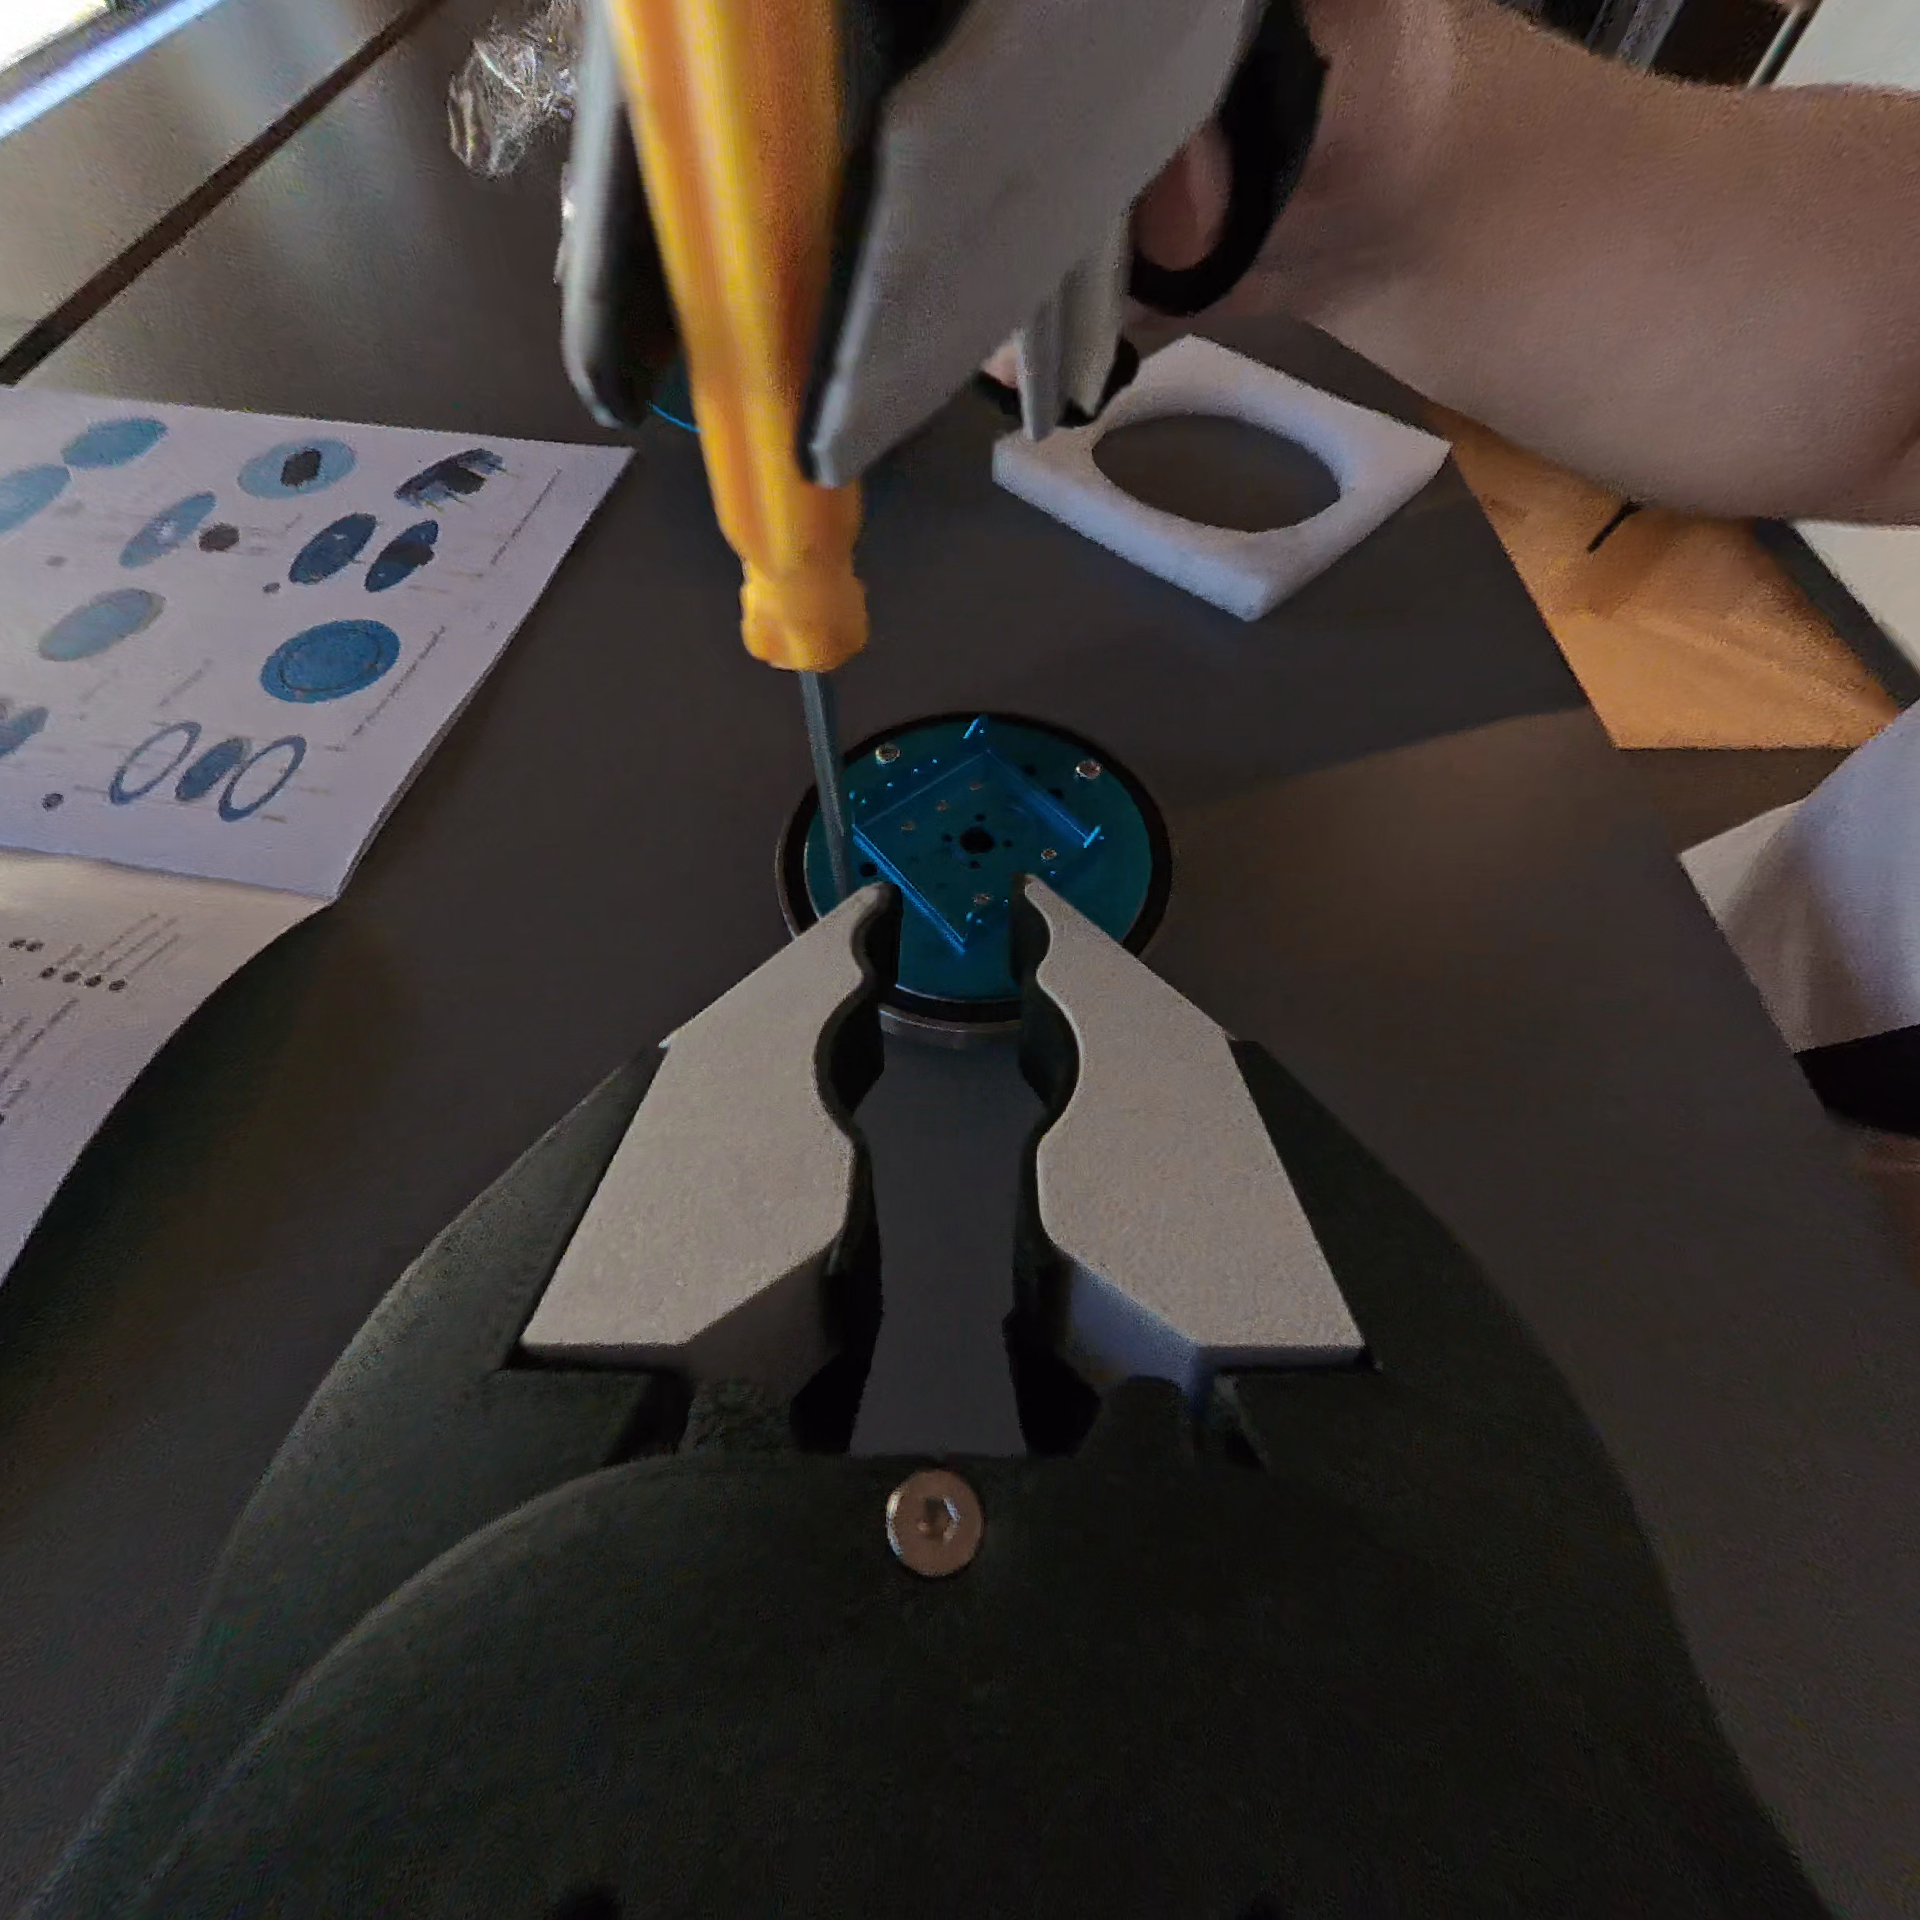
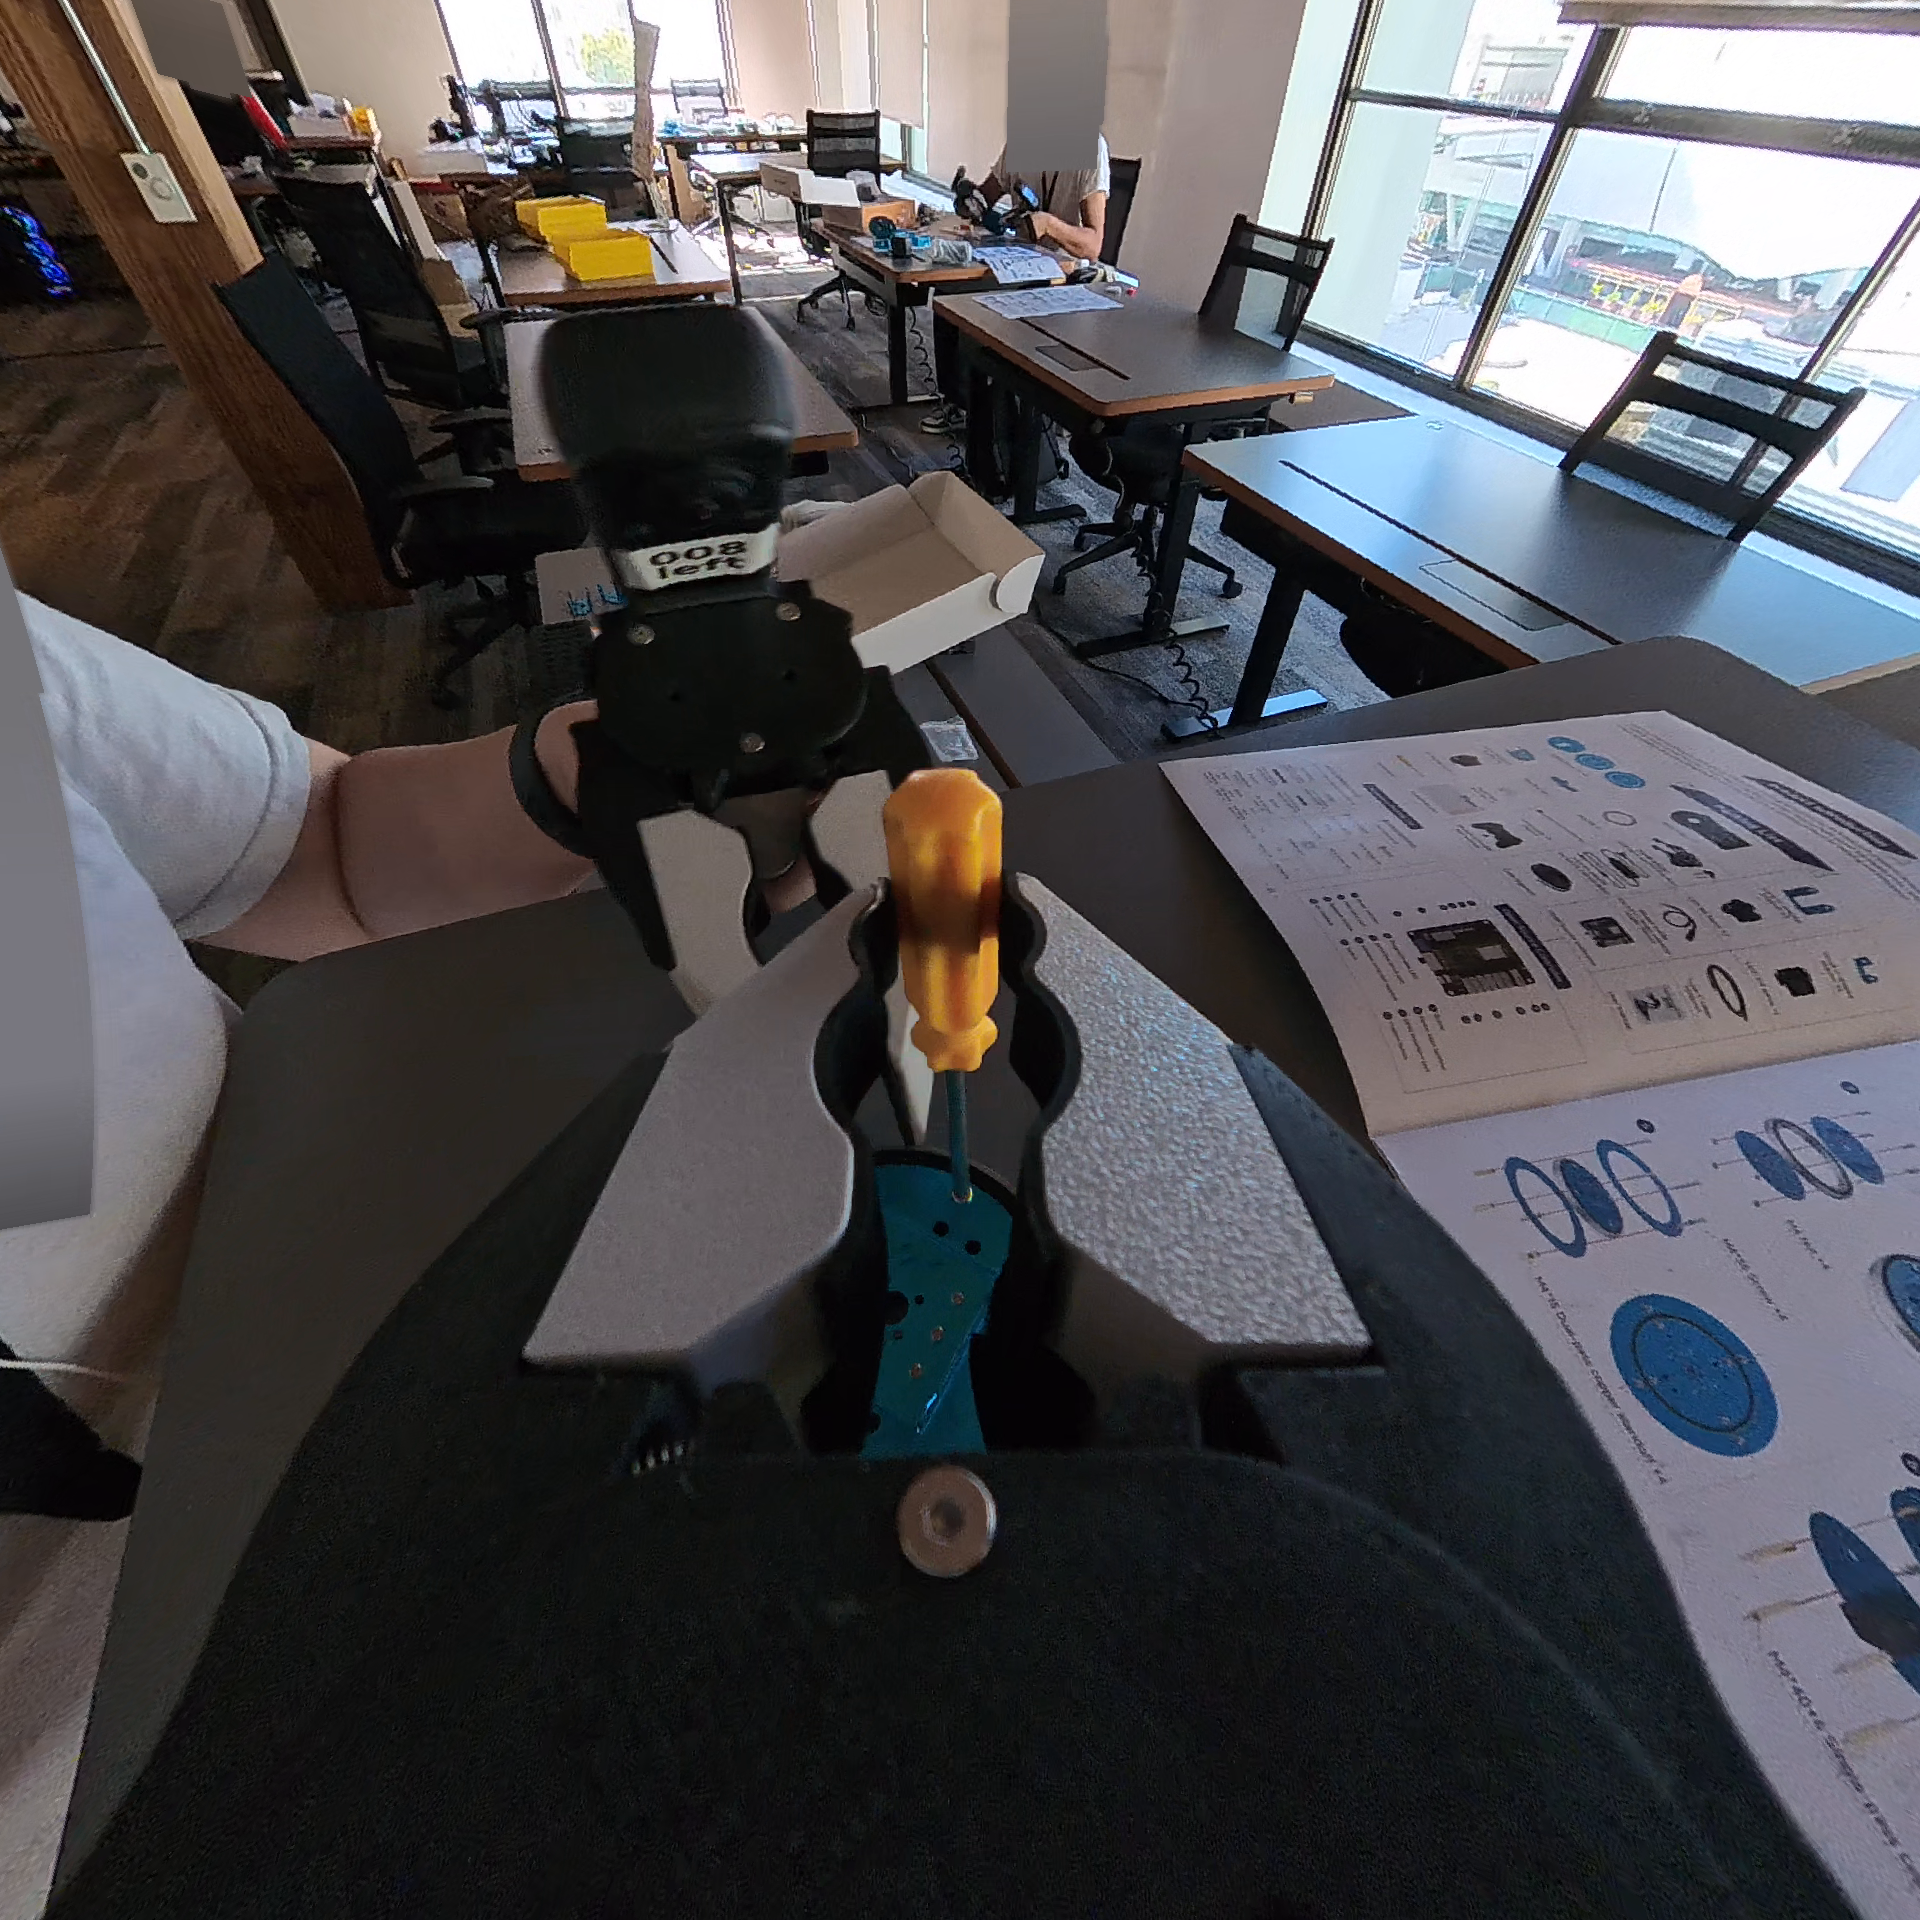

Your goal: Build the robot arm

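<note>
A blue round disc (image 1: 1101,862) with a blue square bracket (image 1: 966,831) on top stands on the dark table (image 1: 1351,987). My left gripper (image 1: 956,894) has its fingertips against the two sides of the bracket's near corner and grips it. My right gripper (image 2: 945,904) is shut on the orange screwdriver (image 2: 940,935) and holds it upright. The screwdriver's shaft (image 1: 826,779) meets the disc at its left edge. In the right wrist view the disc (image 2: 935,1247) shows between my fingers, with the left gripper (image 2: 727,904) beyond it. In the left wrist view the right gripper (image 1: 831,416) comes down from above.
Printed sheets with part drawings lie at the left (image 1: 229,623) and also show in the right wrist view (image 2: 1558,935). A white foam square with a round hole (image 1: 1216,488), a brown envelope (image 1: 1683,634), a clear bag (image 1: 509,83) and a white box (image 2: 914,582) lie around. Desks and chairs stand behind. Some 9 centimetres of space lies between my two pairs of fingers.
</note>
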Available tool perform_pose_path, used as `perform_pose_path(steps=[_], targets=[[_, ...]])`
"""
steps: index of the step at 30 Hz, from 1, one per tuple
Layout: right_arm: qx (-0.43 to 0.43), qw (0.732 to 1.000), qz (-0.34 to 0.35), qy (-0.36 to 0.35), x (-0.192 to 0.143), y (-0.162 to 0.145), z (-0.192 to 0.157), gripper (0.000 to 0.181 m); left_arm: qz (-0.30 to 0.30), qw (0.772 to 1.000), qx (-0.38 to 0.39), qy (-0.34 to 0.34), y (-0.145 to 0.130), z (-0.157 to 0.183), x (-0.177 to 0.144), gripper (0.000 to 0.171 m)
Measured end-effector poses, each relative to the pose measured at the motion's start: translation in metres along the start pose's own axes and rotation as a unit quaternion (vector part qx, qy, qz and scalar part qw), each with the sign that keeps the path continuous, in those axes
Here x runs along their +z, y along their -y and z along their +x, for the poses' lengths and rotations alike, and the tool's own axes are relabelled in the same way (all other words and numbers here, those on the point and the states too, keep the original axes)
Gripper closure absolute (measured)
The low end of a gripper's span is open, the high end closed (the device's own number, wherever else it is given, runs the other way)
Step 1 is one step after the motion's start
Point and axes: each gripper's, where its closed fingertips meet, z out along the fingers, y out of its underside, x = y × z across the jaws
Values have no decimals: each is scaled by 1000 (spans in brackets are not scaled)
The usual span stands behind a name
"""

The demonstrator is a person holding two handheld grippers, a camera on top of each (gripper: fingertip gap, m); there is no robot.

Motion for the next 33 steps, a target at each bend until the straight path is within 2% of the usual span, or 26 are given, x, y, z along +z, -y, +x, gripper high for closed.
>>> perform_pose_path(steps=[2, 4, 9, 11, 14, 22, 29, 33], targets=[[1, 1000, 0, -2, 0, 0, 0, 163, -32, 998, 31, 32, -6, 0, 5, 145], [2, 1000, -1, -5, 0, 0, 1, 163, -59, 994, 47, 78, -11, -9, 10, 129], [12, 1000, -4, -23, 0, 0, 3, 163, -61, 994, -1, 91, -10, -11, 22, 82], [17, 999, -3, -33, 0, 0, 3, 163, -62, 993, -17, 100, -11, -15, 27, 75], [24, 999, -1, -44, 0, 0, 2, 163, -70, 992, -30, 102, -12, -16, 29, 71], [26, 995, 7, -96, -2, -1, 5, 163, -62, 992, -32, 102, -7, -17, 39, 76], [27, 995, 8, -98, -7, -2, 8, 163, -62, 995, -40, 73, -13, -16, 29, 89], [41, 994, 9, -101, -9, -3, 10, 163, -69, 995, -34, 64, -11, -17, 33, 88]])
